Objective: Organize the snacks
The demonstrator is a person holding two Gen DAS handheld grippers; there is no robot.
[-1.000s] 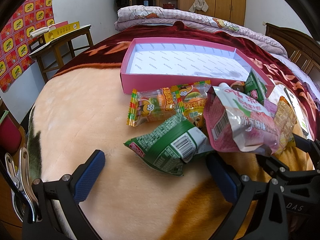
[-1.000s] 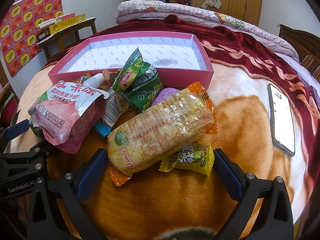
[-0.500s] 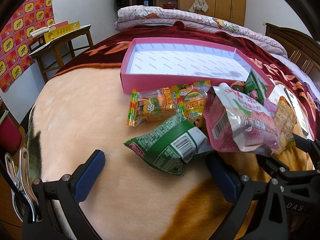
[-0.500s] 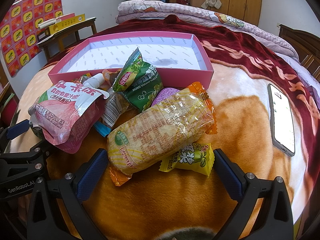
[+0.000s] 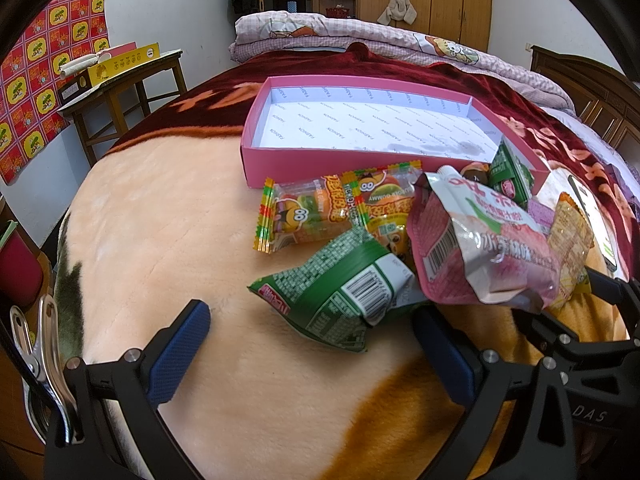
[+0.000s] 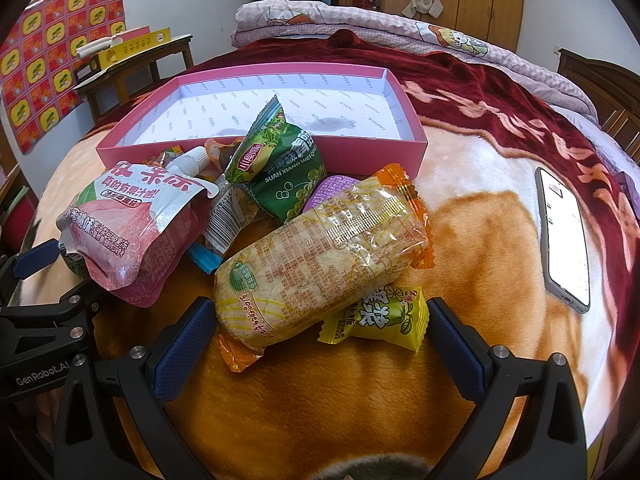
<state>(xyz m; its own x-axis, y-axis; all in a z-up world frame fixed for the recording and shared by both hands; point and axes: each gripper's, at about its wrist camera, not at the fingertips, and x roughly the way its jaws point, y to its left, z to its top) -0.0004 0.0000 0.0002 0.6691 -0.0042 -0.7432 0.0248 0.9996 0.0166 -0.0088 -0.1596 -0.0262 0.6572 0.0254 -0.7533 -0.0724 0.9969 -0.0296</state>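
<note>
A pile of snacks lies on the blanket in front of an empty pink box [image 5: 320, 162] [image 6: 280, 152]. In the left wrist view my left gripper [image 5: 310, 344] is open, its fingers either side of a green packet [image 5: 340, 292]. Beyond lie gummy packs [image 5: 316, 208] and a pink drink pouch [image 5: 480, 240] [image 6: 132, 224]. In the right wrist view my right gripper [image 6: 316, 340] is open around the near end of a yellow rice-cracker pack [image 6: 320, 264], with a yellow candy [image 6: 380, 316] beside it. A green pea packet [image 6: 280, 168] leans against the box.
A phone [image 6: 564, 236] lies on the blanket at the right. A wooden side table [image 5: 120, 80] with a yellow box stands at the far left. Folded quilts [image 6: 360, 28] lie at the head of the bed. The left gripper's body [image 6: 36, 320] shows at the right view's left edge.
</note>
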